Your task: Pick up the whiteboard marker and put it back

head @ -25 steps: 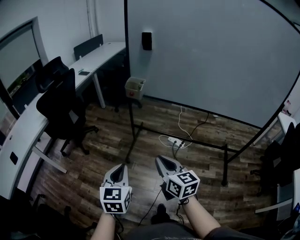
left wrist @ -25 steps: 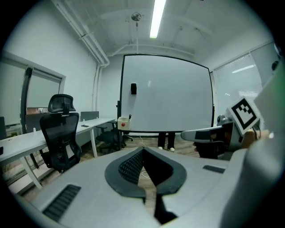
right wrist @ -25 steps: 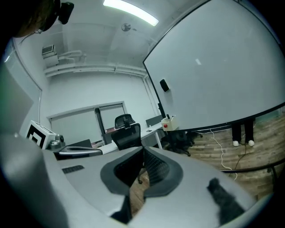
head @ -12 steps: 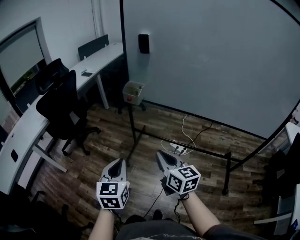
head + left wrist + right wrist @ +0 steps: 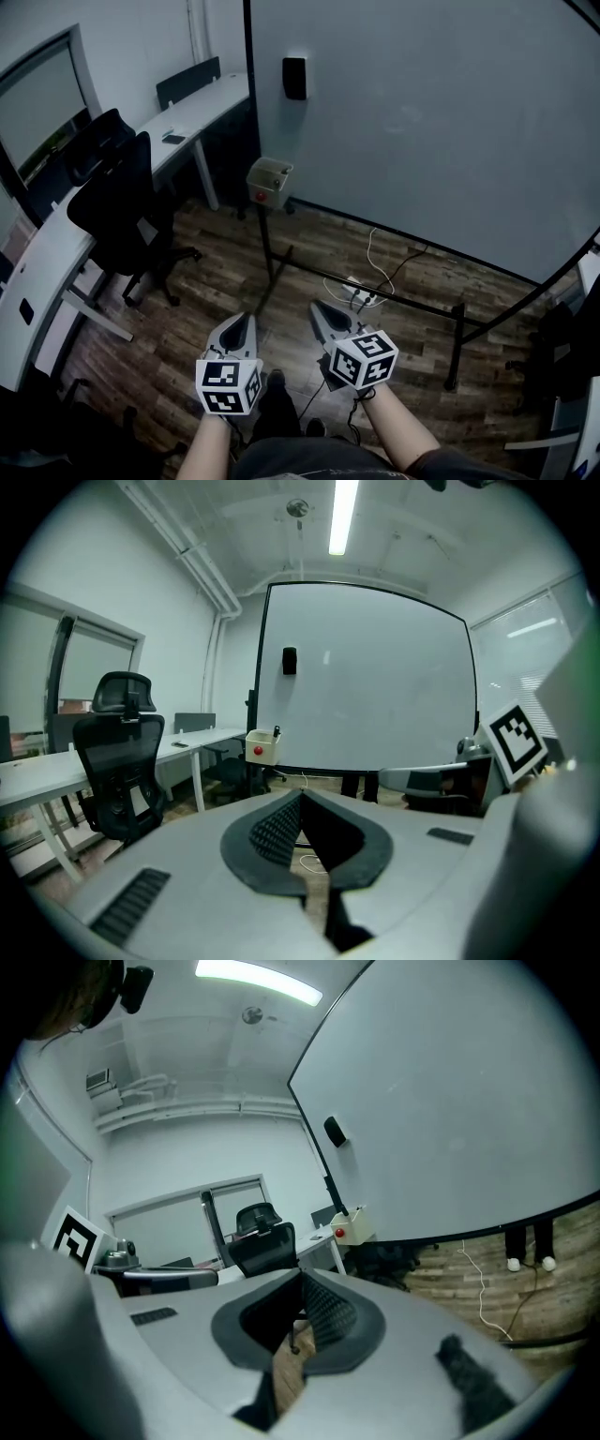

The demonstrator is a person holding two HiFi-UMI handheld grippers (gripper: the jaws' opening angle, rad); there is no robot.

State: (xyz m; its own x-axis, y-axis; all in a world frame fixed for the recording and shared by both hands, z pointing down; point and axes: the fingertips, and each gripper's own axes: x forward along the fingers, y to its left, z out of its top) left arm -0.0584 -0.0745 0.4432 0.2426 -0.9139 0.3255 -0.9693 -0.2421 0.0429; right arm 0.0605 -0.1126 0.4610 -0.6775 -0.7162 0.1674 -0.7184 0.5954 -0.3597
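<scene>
A large whiteboard (image 5: 422, 112) on a wheeled black stand fills the far side of the room. A beige box (image 5: 269, 181) with a red dot hangs at its lower left corner. A dark marker (image 5: 276, 731) sticks up out of the box (image 5: 262, 749). A black eraser (image 5: 294, 79) clings to the board's upper left. Both grippers are held low in front of me, well short of the board. My left gripper (image 5: 246, 320) is shut and empty, its tips meeting (image 5: 300, 797). My right gripper (image 5: 316, 307) is shut too, holding nothing (image 5: 302, 1277).
Black office chairs (image 5: 122, 211) stand by a long white desk (image 5: 56, 253) on the left. A white power strip (image 5: 361, 297) and cables lie on the wood floor under the board. The stand's black floor bar (image 5: 375, 291) and its legs cross the way ahead.
The board and box have drawn a little nearer as I step forward. Both grippers moved with me and stayed shut. A shoe now shows below the grippers.
</scene>
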